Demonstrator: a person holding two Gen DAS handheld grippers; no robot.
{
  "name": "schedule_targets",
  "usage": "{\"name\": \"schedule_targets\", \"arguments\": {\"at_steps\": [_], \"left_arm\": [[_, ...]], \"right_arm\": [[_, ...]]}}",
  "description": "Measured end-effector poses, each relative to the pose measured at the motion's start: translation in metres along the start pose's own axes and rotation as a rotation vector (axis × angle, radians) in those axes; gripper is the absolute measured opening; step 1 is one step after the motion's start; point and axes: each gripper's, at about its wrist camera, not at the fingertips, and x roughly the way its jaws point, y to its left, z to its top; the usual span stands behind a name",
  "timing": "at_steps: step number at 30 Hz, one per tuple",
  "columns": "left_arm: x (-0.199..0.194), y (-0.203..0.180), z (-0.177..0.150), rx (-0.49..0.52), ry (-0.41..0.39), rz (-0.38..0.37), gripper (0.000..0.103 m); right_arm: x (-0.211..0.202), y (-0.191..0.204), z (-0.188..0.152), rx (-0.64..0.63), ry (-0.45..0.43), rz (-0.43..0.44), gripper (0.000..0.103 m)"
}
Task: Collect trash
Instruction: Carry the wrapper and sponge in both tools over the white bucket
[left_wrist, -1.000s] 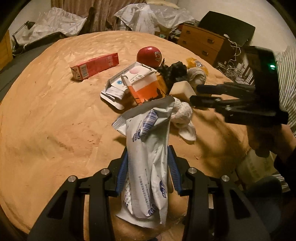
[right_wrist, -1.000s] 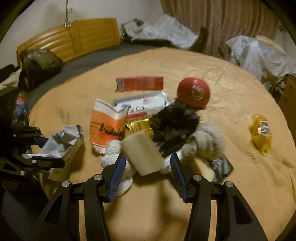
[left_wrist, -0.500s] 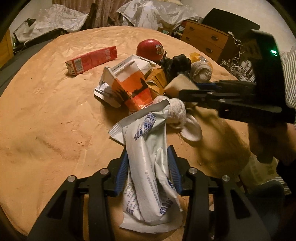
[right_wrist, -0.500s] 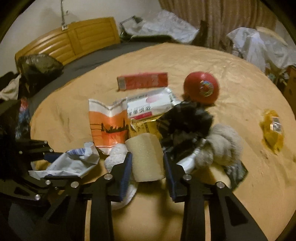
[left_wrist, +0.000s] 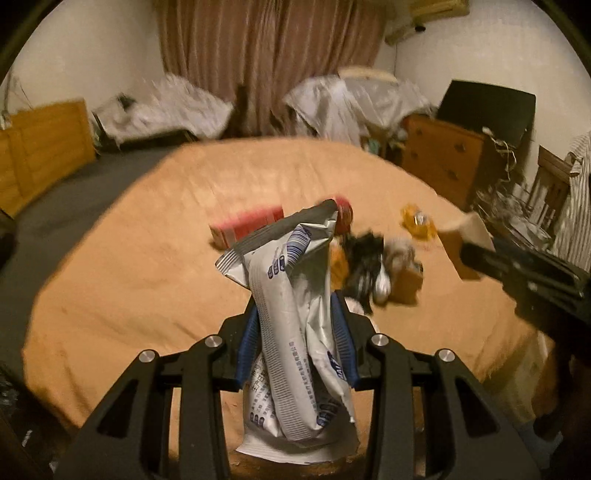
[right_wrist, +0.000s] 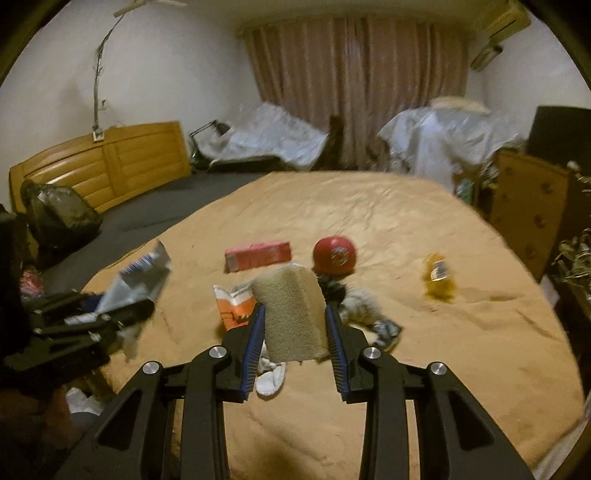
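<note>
My left gripper (left_wrist: 295, 314) is shut on a crumpled white and silver wrapper (left_wrist: 291, 295), held upright above the orange bedspread (left_wrist: 129, 266). My right gripper (right_wrist: 293, 314) is shut on a tan sponge block (right_wrist: 291, 314), lifted off the pile. Left on the bed are a red carton (right_wrist: 257, 255), a red ball (right_wrist: 335, 255), an orange and white carton (right_wrist: 233, 309), a black wrapper (left_wrist: 364, 258) with grey socks, and a yellow wrapper (right_wrist: 438, 282). Each gripper shows in the other's view: the right one (left_wrist: 476, 254) with the sponge, the left one (right_wrist: 140, 308) with the wrapper.
A wooden headboard (right_wrist: 107, 166) and a dark bag (right_wrist: 59, 218) stand at the left. A wooden dresser (left_wrist: 439, 158) and a black screen (left_wrist: 487, 110) stand at the right. Covered heaps (right_wrist: 269, 136) lie before the curtain. A white sock (right_wrist: 271, 378) lies under my right gripper.
My right gripper closed on the sponge block and lifted it off the pile. Both grippers rose and tilted up, so the room's far wall now shows. The wrapper stayed held in the left gripper.
</note>
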Motion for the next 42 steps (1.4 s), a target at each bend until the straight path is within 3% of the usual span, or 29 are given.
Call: {"name": "schedule_targets", "arguments": {"at_steps": [9, 27, 34, 42], "left_arm": [[-0.043, -0.032, 0.020, -0.007, -0.121, 0.108, 0.036], [-0.053, -0.041, 0.025, 0.018, -0.127, 0.090, 0.036], [-0.049, -0.080, 0.035, 0.078, -0.119, -0.006, 0.036], [-0.040, -0.172, 0.042, 0.184, -0.092, -0.203, 0.037]], "right_arm": [[-0.066, -0.004, 0.010, 0.037, -0.095, -0.107, 0.035], [-0.094, -0.007, 0.017, 0.037, -0.116, -0.124, 0.035], [-0.125, -0.045, 0.011, 0.082, -0.117, -0.196, 0.035], [-0.200, -0.133, -0.009, 0.149, -0.108, -0.357, 0.035]]}}
